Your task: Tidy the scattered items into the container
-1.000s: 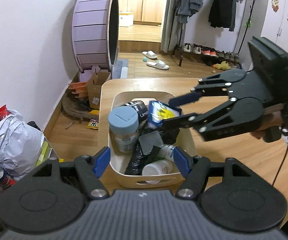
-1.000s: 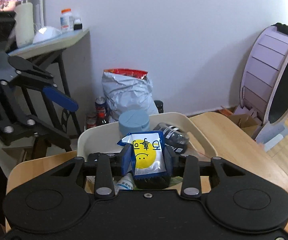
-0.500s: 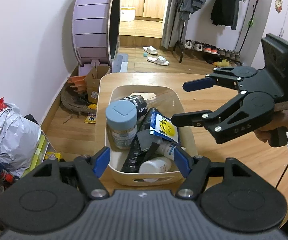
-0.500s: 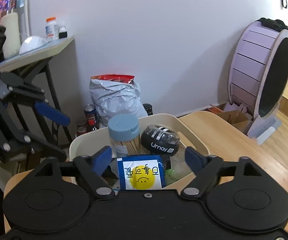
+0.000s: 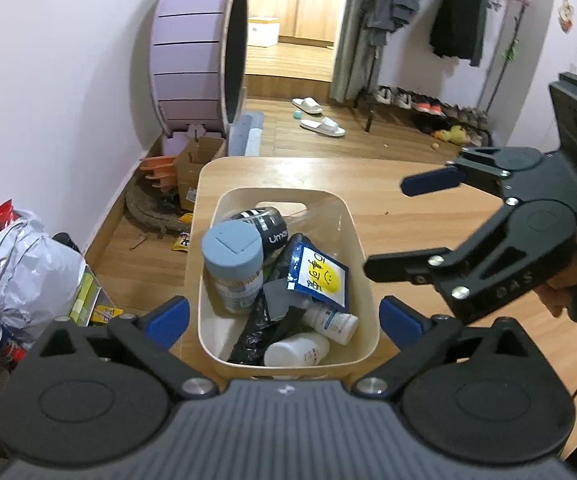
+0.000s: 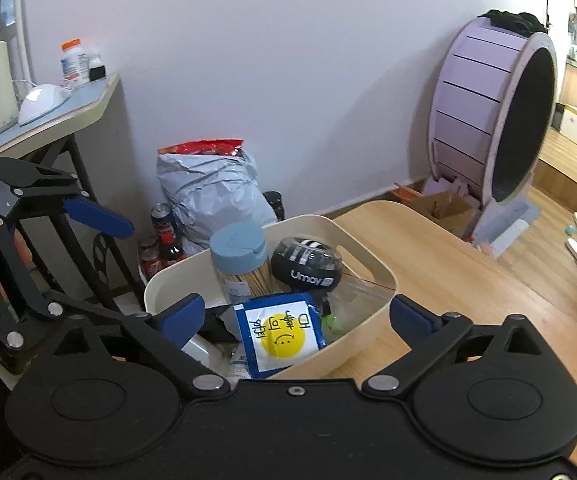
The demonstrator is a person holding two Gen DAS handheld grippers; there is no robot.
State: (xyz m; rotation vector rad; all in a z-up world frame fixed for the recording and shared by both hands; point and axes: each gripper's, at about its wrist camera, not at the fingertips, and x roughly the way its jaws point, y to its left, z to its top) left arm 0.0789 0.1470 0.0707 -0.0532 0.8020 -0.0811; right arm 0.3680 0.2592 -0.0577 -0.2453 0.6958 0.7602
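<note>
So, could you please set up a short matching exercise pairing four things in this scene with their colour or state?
Things:
1. jar lid
2. blue packet
3. right gripper
4. white bottle

Descriptions:
A. lying on its side at the bin's near end
B. open, holding nothing
C. pale blue
D. yellow smiley label, resting on the pile

Pairs: 1-C, 2-D, 3-B, 4-A
</note>
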